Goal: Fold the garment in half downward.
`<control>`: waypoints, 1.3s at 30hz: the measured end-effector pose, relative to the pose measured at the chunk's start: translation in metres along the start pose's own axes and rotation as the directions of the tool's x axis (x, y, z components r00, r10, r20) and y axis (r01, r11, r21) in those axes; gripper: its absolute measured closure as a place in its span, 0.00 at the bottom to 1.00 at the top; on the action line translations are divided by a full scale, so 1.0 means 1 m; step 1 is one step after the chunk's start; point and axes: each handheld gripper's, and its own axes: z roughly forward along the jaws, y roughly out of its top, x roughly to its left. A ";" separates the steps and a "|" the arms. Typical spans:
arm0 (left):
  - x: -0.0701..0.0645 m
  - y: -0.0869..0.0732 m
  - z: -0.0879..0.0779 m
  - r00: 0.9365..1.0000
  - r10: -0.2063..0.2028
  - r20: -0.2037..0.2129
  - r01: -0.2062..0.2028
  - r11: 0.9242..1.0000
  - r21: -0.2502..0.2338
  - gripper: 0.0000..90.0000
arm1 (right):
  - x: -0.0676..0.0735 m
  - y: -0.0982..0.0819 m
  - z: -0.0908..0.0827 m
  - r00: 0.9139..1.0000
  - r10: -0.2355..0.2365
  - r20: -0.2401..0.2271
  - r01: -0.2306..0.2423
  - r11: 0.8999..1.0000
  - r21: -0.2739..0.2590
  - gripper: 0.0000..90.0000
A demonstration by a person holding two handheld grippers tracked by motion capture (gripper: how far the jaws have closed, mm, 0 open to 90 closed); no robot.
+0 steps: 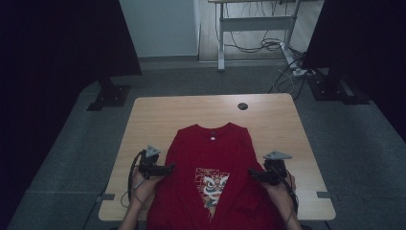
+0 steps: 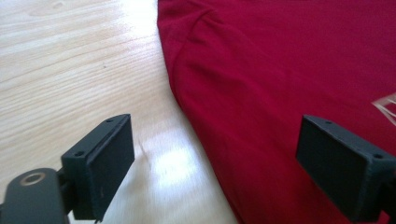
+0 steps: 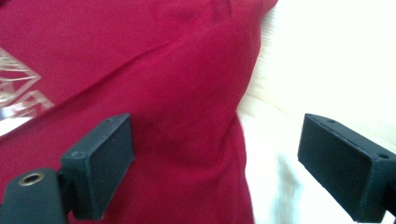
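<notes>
shirt (image 1: 210,163): red tee, laid flat face up on the table (image 1: 153,115), neck at the far end, hem hanging off the near edge
print (image 1: 210,184): white lion-dance face with a bit of teal, inside a white diamond outline, mid chest
collar: small white tag showing just inside the neck
sleeves: folded in, so both long sides look pretty straight, a few soft creases near the edges
spot on table: roughly centre, nearer the near side, bare wood showing left, right and far
left gripper (image 1: 167,167): at the shirt's left edge, jaws spread wide, nothing pinched; in the left gripper view (image 2: 215,158) one jaw over wood, the other over red cloth
right gripper (image 1: 252,173): at the shirt's right edge, jaws wide apart too, not clamped on anything; same straddle in the right gripper view (image 3: 215,158)
counts: one shirt, one table, two grippers, one dark round hole (image 1: 242,106) at the table's far side
</notes>
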 end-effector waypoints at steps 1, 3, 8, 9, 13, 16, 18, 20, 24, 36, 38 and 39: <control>0.000 0.000 0.000 1.000 0.000 0.000 0.000 1.000 0.000 0.14 | 0.000 0.000 0.000 1.000 0.000 0.000 0.000 1.000 0.000 0.12; -0.004 -0.005 -0.005 1.000 -0.004 -0.007 0.004 1.000 -0.006 0.14 | 0.001 -0.005 0.007 0.999 -0.027 0.023 0.027 1.000 0.016 0.13; -0.009 -0.012 -0.013 1.000 0.003 0.002 -0.003 1.000 -0.008 0.18 | 0.011 -0.019 -0.008 0.999 -0.032 0.022 0.032 0.999 0.010 0.16; -0.009 -0.012 -0.013 1.000 0.003 0.002 -0.003 1.000 -0.008 0.18 | 0.011 -0.019 -0.008 0.999 -0.032 0.022 0.032 0.999 0.010 0.16; -0.019 -0.029 -0.032 0.999 0.026 0.025 -0.026 1.000 -0.006 0.18 | 0.022 -0.036 -0.025 0.999 -0.049 0.003 0.049 0.999 0.010 0.17; -0.017 -0.031 -0.039 0.997 0.051 0.058 -0.052 0.999 0.017 0.17 | 0.025 -0.041 -0.032 0.996 -0.071 -0.046 0.072 0.997 0.012 0.16; -0.010 -0.020 -0.037 0.999 0.031 0.035 -0.031 1.000 -0.003 0.16 | 0.020 -0.033 -0.030 0.998 -0.040 -0.044 0.040 0.999 -0.015 0.15; -0.010 -0.020 -0.037 0.999 0.031 0.035 -0.031 1.000 -0.003 0.16 | 0.019 -0.030 -0.030 0.999 -0.034 -0.041 0.033 0.999 -0.023 0.15; -0.005 -0.001 -0.025 0.999 0.004 0.032 -0.003 1.000 -0.021 0.16 | 0.015 -0.007 -0.018 0.999 -0.035 -0.022 0.034 0.998 -0.048 0.13; -0.009 -0.015 -0.017 1.000 0.000 0.001 0.000 1.000 -0.010 0.19 | 0.016 -0.015 -0.002 0.999 -0.045 0.004 0.045 0.999 -0.001 0.20; -0.009 -0.015 -0.017 1.000 0.000 0.001 0.000 1.000 -0.010 0.19 | 0.018 -0.017 -0.005 0.999 -0.047 0.002 0.047 0.999 -0.001 0.20; -0.009 -0.015 -0.017 1.000 0.000 0.001 0.000 1.000 -0.010 0.19 | 0.018 -0.017 -0.005 0.999 -0.047 0.002 0.047 0.999 -0.001 0.20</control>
